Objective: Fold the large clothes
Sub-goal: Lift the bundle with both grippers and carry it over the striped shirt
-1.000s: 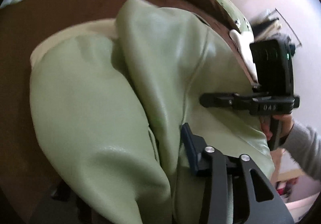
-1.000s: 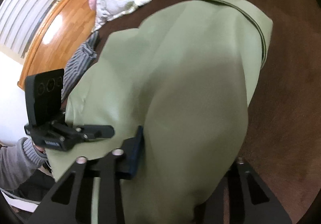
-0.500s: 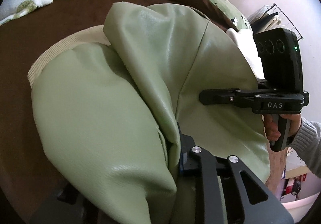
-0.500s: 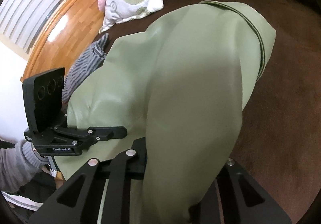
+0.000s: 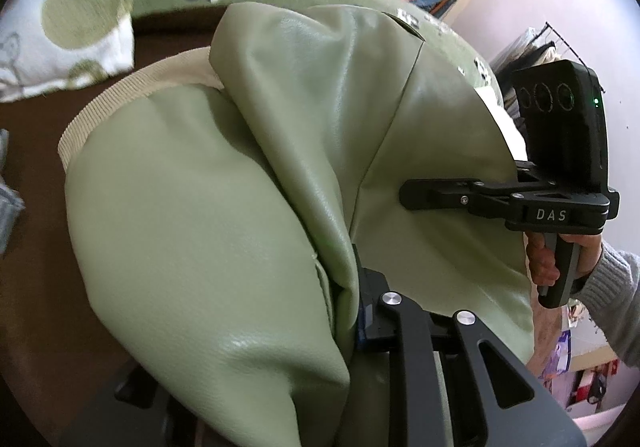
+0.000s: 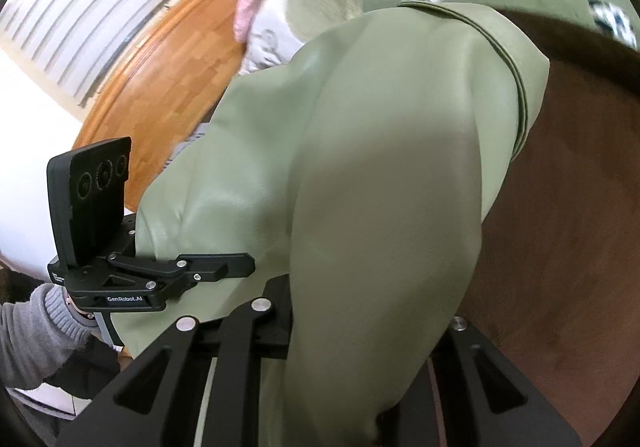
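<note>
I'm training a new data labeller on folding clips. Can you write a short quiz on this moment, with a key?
1. True or false: both tongs, the left tongs and the right tongs, grip the green garment.
2. What colour is the surface under the garment? A) white B) brown C) blue
3. Fill in: the ribbed band on the garment's edge is ____ coloured.

Key: 1 true: each closes on a fold of it. 2 B. 3 cream.
</note>
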